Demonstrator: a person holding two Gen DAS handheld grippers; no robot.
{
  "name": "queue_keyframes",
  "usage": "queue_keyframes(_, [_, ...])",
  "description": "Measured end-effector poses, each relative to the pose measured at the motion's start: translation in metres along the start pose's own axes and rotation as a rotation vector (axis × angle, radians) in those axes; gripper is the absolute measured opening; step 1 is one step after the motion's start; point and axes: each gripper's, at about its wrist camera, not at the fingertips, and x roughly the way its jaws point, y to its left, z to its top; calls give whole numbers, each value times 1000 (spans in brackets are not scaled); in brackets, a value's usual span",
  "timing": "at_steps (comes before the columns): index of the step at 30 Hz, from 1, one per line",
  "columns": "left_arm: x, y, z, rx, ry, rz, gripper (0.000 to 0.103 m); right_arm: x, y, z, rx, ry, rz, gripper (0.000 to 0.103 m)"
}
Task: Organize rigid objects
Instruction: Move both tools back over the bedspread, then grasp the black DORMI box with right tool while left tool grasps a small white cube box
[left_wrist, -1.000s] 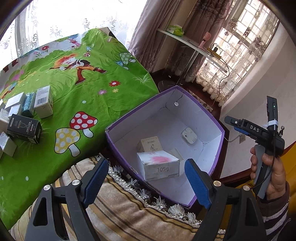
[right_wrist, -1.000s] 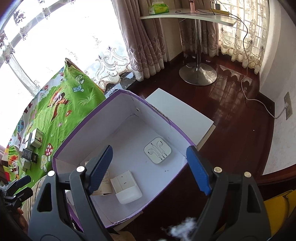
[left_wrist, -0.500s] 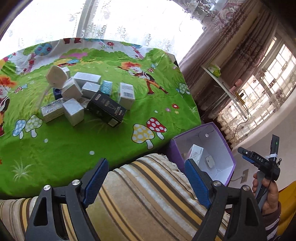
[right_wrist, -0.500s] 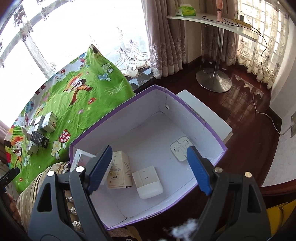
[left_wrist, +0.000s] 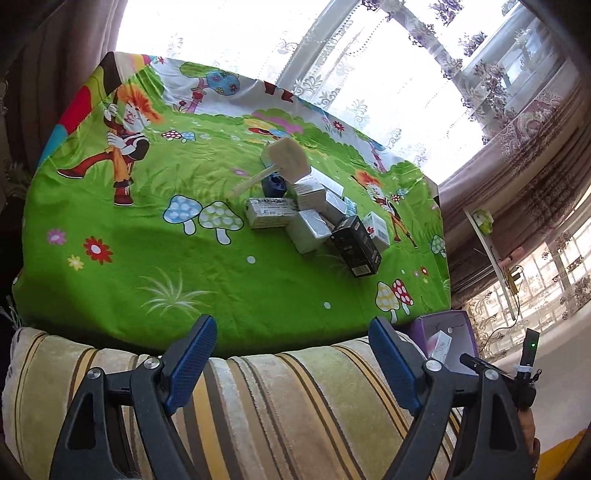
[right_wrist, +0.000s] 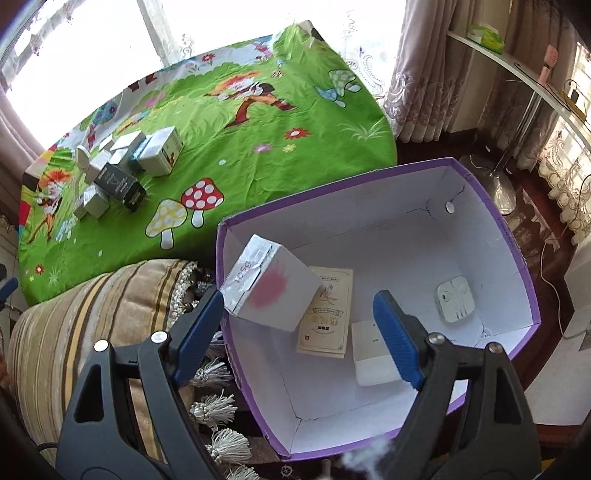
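Observation:
A cluster of several small boxes (left_wrist: 314, 218), among them a black box (left_wrist: 356, 245) and a cream paddle-shaped thing (left_wrist: 288, 164), lies on the green cartoon cloth (left_wrist: 147, 258); it also shows in the right wrist view (right_wrist: 122, 173). A purple box (right_wrist: 509, 236) with a white inside holds a silver box marked 105g (right_wrist: 271, 288), a cream booklet box (right_wrist: 327, 314), a white box (right_wrist: 371, 354) and an earphone case (right_wrist: 455, 299). My left gripper (left_wrist: 291, 363) is open and empty above a striped cushion (left_wrist: 295, 406). My right gripper (right_wrist: 299, 341) is open and empty over the purple box.
The purple box (left_wrist: 448, 341) sits low at the right beside the cushion (right_wrist: 74, 325), whose tassels (right_wrist: 218, 406) hang by it. A white shelf on a metal stand (right_wrist: 517, 74) and lace curtains (right_wrist: 424, 74) stand behind. A cable (right_wrist: 554, 280) runs over dark wood floor.
My left gripper has swung left, from over the purple box to facing the cloth and the box cluster. My right gripper has shifted so the purple box fills its view. Both stayed open.

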Motion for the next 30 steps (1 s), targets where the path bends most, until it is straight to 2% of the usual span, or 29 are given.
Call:
queue_keyframes(3, [3, 8, 2, -15, 8, 6, 85, 24, 0, 1, -3, 67, -22, 85])
queue_keyframes(6, [12, 11, 4, -21, 31, 7, 85, 43, 2, 7, -9, 97, -22, 86])
queue_keyframes(9, [23, 9, 7, -4, 58, 17, 85, 64, 2, 14, -18, 129, -81, 86])
queue_keyframes(13, [33, 3, 17, 26, 67, 29, 85, 61, -7, 26, 48, 80, -54, 86])
queue_keyframes(18, [53, -3, 35, 64, 85, 42, 85, 48, 6, 44, 19, 32, -27, 86])
queue_keyframes(23, [74, -16, 51, 131, 104, 48, 85, 42, 46, 60, -63, 2, 34, 86])
queue_keyframes(30, [112, -50, 71, 313, 139, 47, 85, 36, 107, 79, -227, -48, 121, 86])
